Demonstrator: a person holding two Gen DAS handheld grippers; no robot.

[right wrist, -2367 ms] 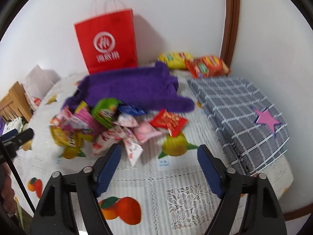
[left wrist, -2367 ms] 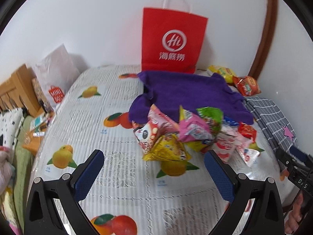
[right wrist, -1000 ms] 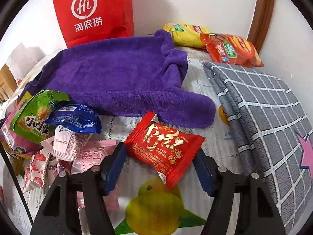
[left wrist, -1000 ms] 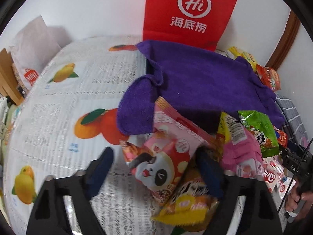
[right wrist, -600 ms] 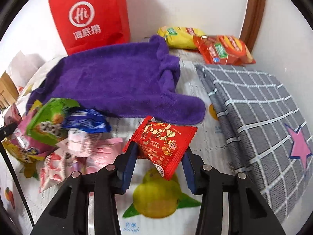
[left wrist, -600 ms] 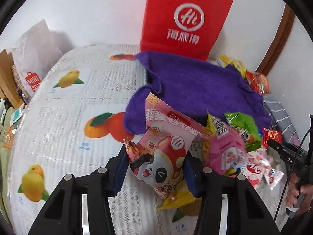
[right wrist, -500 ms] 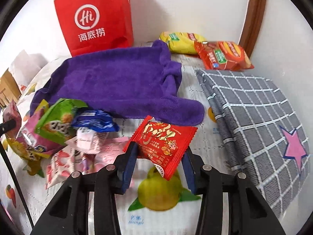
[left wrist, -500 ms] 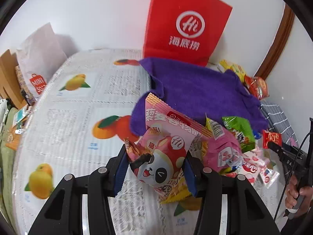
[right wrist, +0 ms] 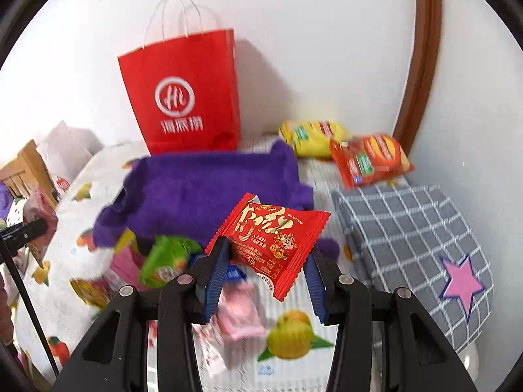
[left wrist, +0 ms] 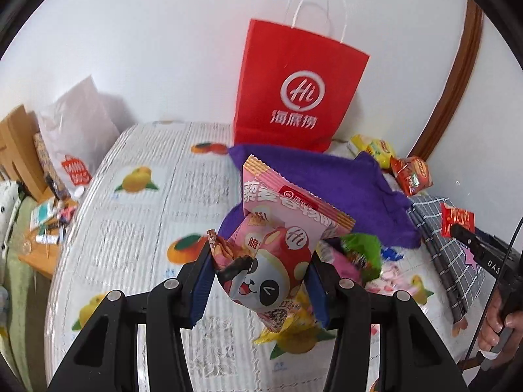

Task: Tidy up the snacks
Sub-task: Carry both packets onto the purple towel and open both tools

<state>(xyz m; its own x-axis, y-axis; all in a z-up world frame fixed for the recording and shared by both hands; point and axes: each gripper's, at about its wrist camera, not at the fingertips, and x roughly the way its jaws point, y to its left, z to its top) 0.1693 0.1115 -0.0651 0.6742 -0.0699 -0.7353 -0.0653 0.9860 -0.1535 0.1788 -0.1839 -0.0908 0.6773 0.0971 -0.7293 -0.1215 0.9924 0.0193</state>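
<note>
We hold both packets off the worktop (left wrist: 137, 202). Left hand-held gripper (left wrist: 260, 285) pinches the panda snack bag (left wrist: 278, 245), long axis upright. Right hand-held gripper (right wrist: 266, 272) pinches the red packet (right wrist: 271, 235), lying flat. The red paper bag (right wrist: 186, 98) stands ahead, beyond the purple towel (right wrist: 202, 192), roughly equidistant from both.

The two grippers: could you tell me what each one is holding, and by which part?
The left gripper pinches the pink panda snack bag across its lower half. The right gripper grips the red snack packet by its lower side edges.
</note>
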